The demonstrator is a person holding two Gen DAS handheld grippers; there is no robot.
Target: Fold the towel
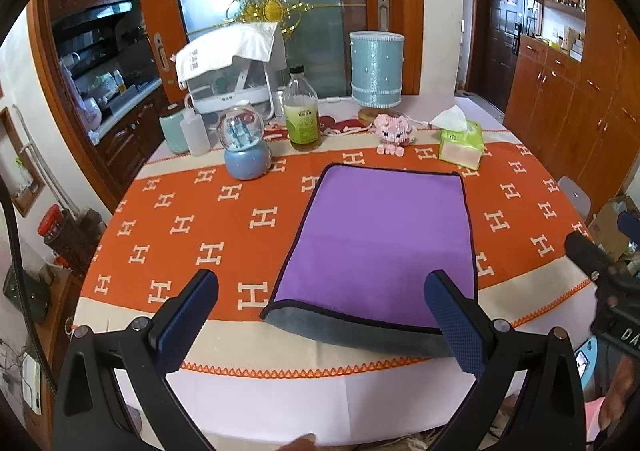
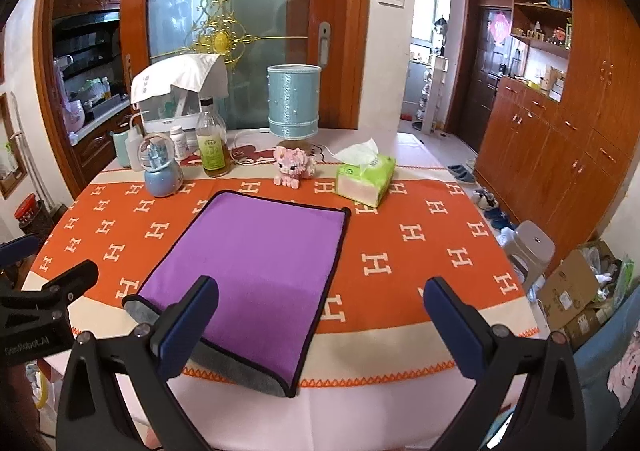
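Observation:
A purple towel (image 1: 380,239) with a dark hem and grey underside lies flat on the orange patterned tablecloth (image 1: 192,227), its near edge curled up showing grey. It also shows in the right wrist view (image 2: 256,267). My left gripper (image 1: 322,315) is open and empty, above the towel's near edge. My right gripper (image 2: 320,323) is open and empty, over the towel's near right corner. The right gripper's body shows at the left view's right edge (image 1: 600,271); the left gripper's body shows at the right view's left edge (image 2: 48,299).
Behind the towel stand a snow globe (image 1: 246,147), a bottle (image 1: 303,111), a pink block pig (image 1: 391,133), a green tissue pack (image 1: 462,141), a blue lamp (image 1: 376,69) and a covered rack (image 1: 232,67). A stool (image 2: 528,247) and boxes (image 2: 576,291) are to the table's right.

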